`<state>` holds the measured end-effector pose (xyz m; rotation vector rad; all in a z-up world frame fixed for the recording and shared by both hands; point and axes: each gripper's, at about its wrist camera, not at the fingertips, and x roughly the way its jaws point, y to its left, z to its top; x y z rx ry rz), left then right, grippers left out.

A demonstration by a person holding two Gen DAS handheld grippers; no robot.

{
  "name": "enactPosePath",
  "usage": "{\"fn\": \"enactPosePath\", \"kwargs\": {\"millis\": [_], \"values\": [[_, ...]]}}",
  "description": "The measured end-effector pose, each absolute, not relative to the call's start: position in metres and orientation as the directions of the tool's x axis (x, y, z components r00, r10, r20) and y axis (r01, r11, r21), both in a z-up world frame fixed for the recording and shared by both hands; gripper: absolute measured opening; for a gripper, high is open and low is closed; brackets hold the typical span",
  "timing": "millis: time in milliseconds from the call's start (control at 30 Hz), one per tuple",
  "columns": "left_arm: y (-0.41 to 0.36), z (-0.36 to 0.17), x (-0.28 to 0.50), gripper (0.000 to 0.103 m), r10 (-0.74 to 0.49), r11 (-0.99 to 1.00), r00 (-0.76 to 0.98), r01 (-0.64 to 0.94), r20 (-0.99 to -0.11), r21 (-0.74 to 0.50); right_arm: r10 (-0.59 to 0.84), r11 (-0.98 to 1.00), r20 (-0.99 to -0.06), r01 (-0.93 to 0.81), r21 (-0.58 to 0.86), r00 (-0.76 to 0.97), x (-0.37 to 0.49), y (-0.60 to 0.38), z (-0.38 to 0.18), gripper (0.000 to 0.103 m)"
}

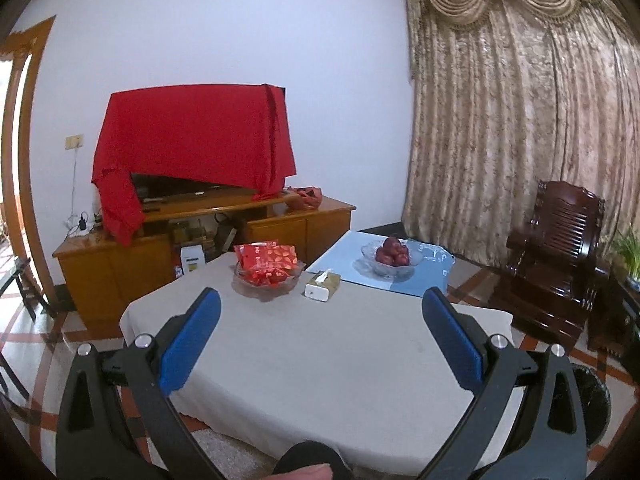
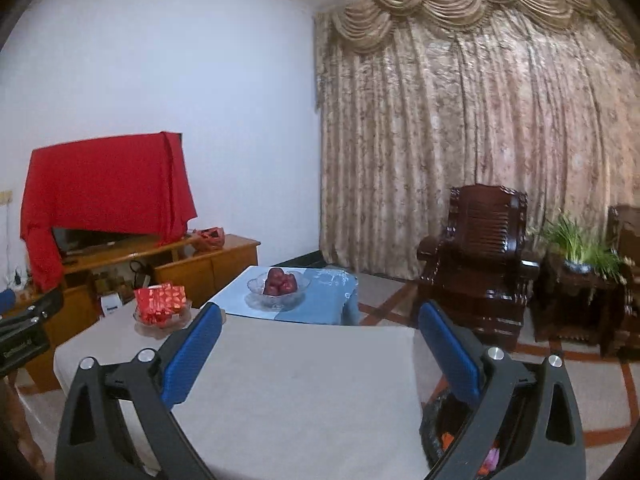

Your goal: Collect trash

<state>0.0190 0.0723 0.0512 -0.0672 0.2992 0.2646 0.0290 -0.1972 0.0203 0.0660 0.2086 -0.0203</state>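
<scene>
The left tool (image 1: 320,312) is spread wide, its blue pads (image 1: 188,344) far apart with nothing between them; it hovers over the near part of the bench (image 1: 320,360), which is covered in a plain beige cloth. A fingertip (image 1: 304,472) shows at the bottom edge of the left wrist view. The right tool (image 2: 320,328) is likewise released, wide open and empty, above the bench's right edge. A black part of the left tool shows at the left edge of the right wrist view.

Just below the right tool's right finger (image 2: 448,356), on the floor beside the bench, stands a trash bin (image 2: 436,428) lined with a black bag. Inside it lie scraps of trash (image 2: 491,458) in orange and pink; what they are I cannot tell. In the left wrist view the same bin is partly hidden behind the tool's frame.

Toward the far side of the beige bench sits a glass bowl (image 1: 266,280) heaped with red foil packets (image 1: 266,258). Just beside it, to the right, lies a tissue box (image 1: 322,285) with a tissue sticking up. Beyond, on a blue-covered bench (image 1: 432,276), a glass bowl of red apples (image 1: 392,257) stands.

Farther back are a wooden TV cabinet (image 1: 280,224), a television draped in red cloth (image 1: 192,132), a dark wooden armchair (image 2: 476,248), a potted green plant (image 2: 580,244) and patterned curtains (image 2: 480,152).
</scene>
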Motion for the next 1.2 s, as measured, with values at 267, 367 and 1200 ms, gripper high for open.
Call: {"fn": "enactPosePath", "kwargs": {"millis": [267,367,1200], "values": [[0.063,0.052,0.013,0.098,0.235,0.968,0.931,-0.249,-0.279,-0.016,-0.054,0.992,-0.281,0.084,0.096,0.958,0.027,-0.207,-0.002,0.097],[0.059,0.051,0.014,0.098,0.229,0.97,0.933,-0.242,-0.278,-0.012,-0.085,0.988,-0.276,0.117,0.101,0.958,0.025,-0.212,0.004,0.097],[0.05,0.04,0.026,0.098,0.218,0.974,0.931,-0.227,-0.293,0.001,-0.131,0.983,-0.297,0.164,0.088,0.946,0.02,-0.223,-0.008,0.097]]}}
